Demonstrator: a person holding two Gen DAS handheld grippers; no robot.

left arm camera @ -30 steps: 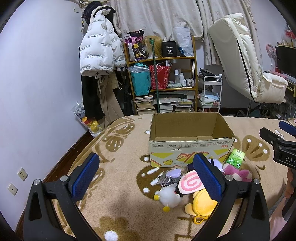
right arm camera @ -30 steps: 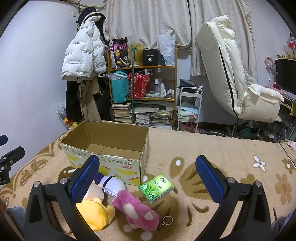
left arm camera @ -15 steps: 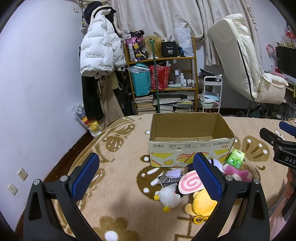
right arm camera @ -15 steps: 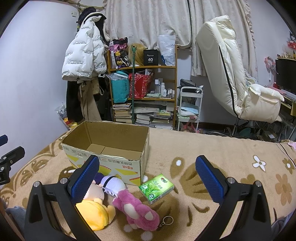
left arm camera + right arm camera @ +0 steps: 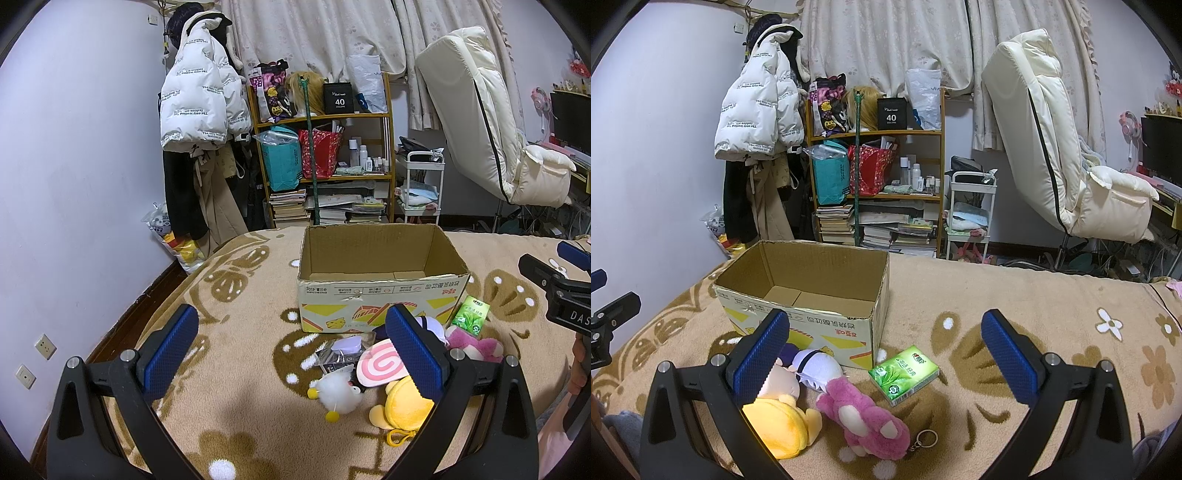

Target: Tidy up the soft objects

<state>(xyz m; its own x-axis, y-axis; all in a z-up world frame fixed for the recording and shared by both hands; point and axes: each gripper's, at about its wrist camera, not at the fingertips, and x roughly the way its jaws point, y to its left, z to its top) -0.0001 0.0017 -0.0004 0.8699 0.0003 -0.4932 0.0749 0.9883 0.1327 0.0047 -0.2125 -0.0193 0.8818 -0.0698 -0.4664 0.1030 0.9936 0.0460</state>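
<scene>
Cardboard box (image 5: 812, 291) empty, nothing sorted yet; plush toys (image 5: 860, 417) heaped at 6 o'clock of it beside tissue pack (image 5: 903, 373), with left gripper (image 5: 295, 354) and right gripper (image 5: 886, 354) both wide apart, holding nothing.

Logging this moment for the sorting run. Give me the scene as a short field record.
surface: blanket
box: open, nothing seen inside
pink plush: on blanket, before box
yellow plush: left of pink plush
white chick: on blanket, apart from box
green pack: near box corner
left tool: open, holding nothing
right tool: open, holding nothing
</scene>
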